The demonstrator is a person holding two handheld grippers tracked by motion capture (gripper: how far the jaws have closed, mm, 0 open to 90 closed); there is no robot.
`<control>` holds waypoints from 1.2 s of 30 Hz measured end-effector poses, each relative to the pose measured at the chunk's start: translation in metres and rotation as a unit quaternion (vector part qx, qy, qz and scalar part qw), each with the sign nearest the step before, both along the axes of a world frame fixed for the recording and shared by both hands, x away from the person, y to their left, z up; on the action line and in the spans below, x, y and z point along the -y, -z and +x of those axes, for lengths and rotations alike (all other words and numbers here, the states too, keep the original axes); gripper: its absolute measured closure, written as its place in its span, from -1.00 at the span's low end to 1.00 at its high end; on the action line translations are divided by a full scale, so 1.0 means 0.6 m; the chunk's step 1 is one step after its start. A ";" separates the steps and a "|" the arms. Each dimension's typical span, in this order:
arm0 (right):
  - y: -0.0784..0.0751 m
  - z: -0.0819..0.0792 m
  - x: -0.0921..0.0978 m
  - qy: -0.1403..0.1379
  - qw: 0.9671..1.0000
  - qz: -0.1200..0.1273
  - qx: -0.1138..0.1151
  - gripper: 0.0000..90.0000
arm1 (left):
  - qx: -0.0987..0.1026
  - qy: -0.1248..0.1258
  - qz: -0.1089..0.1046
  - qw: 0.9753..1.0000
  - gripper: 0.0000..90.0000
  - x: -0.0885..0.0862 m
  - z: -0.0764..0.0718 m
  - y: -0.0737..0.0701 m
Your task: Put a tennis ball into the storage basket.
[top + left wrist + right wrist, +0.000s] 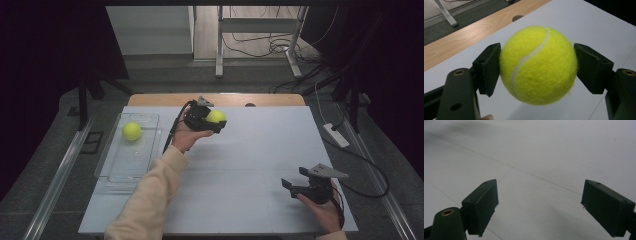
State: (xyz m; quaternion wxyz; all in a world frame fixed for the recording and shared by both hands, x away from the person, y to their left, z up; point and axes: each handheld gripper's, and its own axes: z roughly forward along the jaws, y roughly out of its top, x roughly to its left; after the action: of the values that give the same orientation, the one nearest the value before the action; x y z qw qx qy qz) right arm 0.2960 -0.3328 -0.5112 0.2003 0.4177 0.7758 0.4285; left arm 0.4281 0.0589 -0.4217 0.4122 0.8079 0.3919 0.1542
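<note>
The left gripper squeezes a fuzzy yellow tennis ball tight between both jaws, lifted off the white table for carrying.

Held ball: a yellow-green tennis ball with a curved white seam running from its top down its left side (the felt looks fuzzy and clean).
Held ball, state: clamped between the two black jaws of the left gripper, one pad touching each side; lifted off the white table.
Held ball, place: above the table's far half, near its wooden far edge.
Second ball: a matching tennis ball lying in the far part of a clear tray.
Tray, place: on the table's left edge, well left of the held ball.
</note>
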 end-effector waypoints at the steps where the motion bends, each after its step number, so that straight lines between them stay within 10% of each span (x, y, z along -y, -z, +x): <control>1: 0.000 0.000 0.000 0.000 1.000 0.000 0.000 -0.69 | 0.000 0.001 0.001 1.000 -0.40 -0.001 0.000 0.000; 36: 0.001 0.000 0.000 0.001 1.000 -0.001 -0.001 -0.69 | 0.015 -0.025 0.003 1.000 -0.40 -0.056 -0.034 -0.021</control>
State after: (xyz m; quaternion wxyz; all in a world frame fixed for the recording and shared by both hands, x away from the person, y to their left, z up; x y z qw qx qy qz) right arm 0.2960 -0.3325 -0.5116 0.2007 0.4181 0.7762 0.4272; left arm 0.4077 0.0927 -0.4093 0.4116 0.7966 0.4053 0.1782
